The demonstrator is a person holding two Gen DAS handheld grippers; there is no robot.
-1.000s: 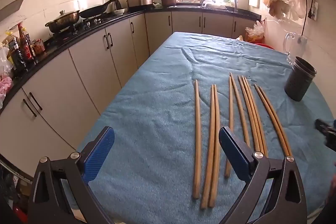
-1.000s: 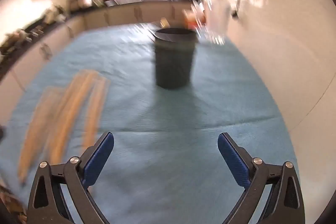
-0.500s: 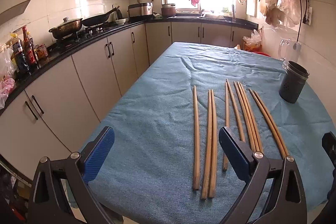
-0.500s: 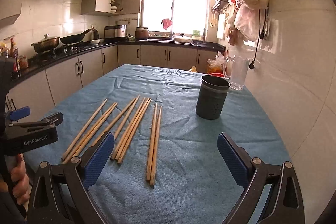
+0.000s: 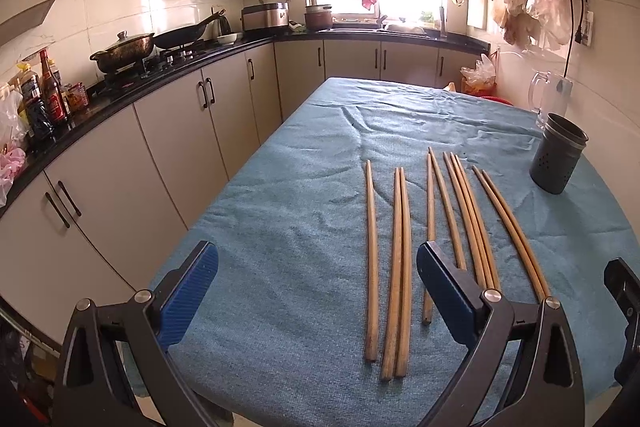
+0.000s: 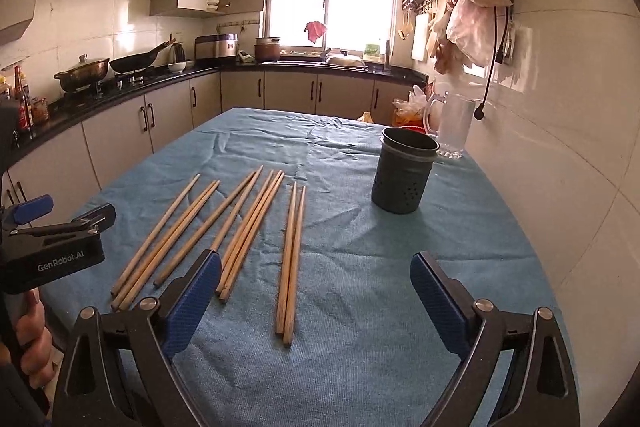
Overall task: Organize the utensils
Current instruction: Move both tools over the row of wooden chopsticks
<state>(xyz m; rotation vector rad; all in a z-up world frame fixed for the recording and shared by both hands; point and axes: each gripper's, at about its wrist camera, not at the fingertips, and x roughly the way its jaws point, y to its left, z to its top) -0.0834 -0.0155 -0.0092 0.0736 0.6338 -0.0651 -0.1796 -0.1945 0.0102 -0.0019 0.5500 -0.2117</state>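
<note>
Both the left gripper (image 5: 316,295) and right gripper (image 6: 316,297) hang empty, jaws spread wide. Ahead of them the chopsticks (image 6: 291,259) lie loose on the blue-clothed table (image 6: 360,367). Beyond, right, the dark holder (image 6: 404,177) appears empty: nothing sorted yet.

A table covered with a rumpled blue-green terry cloth (image 6: 360,367) carries everything. Ten long light-brown wooden chopsticks (image 5: 400,259) lie flat on the cloth in loose groups, roughly parallel. Well apart from them, near the white tiled wall, a dark grey perforated cylindrical holder (image 6: 404,177) stands upright. Just behind the holder stands a clear glass mug with a handle (image 6: 452,131).
</note>
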